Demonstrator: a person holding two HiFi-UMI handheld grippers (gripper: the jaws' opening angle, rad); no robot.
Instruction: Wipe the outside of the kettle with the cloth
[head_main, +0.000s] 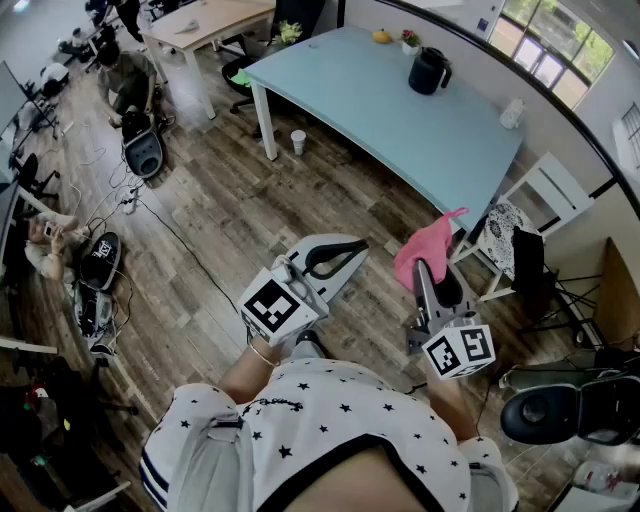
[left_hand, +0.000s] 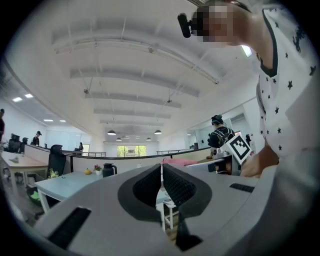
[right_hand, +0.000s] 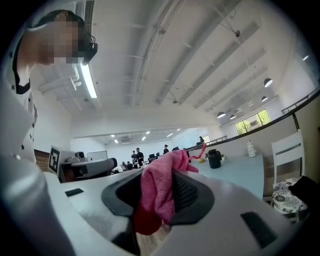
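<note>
Clamping the cloth (head_main: 428, 245), the right hand-held gripper (head_main: 424, 272) angles upward.

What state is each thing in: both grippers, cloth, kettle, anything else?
left gripper: shut, nothing between the jaws.
right gripper: shut on the cloth.
cloth: pink, bunched, clamped in the right gripper, free end sticking out past the jaws.
kettle: upright on the table, apart from both grippers, untouched.
cup: upright on the floor beside a table leg.
</note>
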